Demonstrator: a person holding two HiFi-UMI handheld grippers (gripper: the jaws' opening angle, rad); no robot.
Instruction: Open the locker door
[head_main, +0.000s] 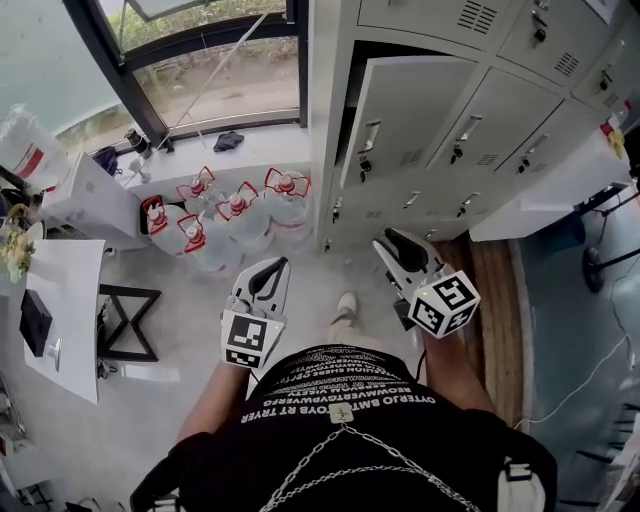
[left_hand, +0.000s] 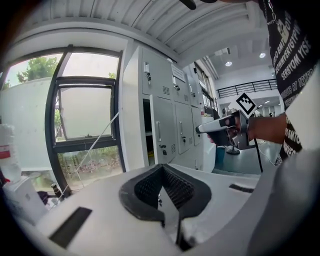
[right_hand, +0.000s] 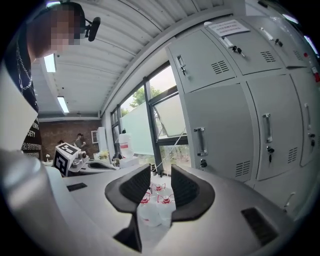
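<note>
The grey locker bank fills the upper right of the head view. The leftmost middle door (head_main: 405, 105) stands ajar, with a dark gap along its left edge beside the handle (head_main: 370, 135). Both grippers are held short of it, touching nothing. My left gripper (head_main: 275, 268) has its pads meeting at the tips and nothing between them. In the left gripper view the ajar door (left_hand: 162, 131) lies ahead. My right gripper (head_main: 392, 242) is open and empty. In the right gripper view (right_hand: 160, 172) the door handle (right_hand: 200, 141) is up and to the right of the jaws.
Several large water bottles (head_main: 235, 215) stand on the floor by the window (head_main: 220, 80), left of the lockers. A white table (head_main: 65, 300) and a black stool frame (head_main: 125, 320) are at the left. My shoe (head_main: 346, 304) shows between the grippers.
</note>
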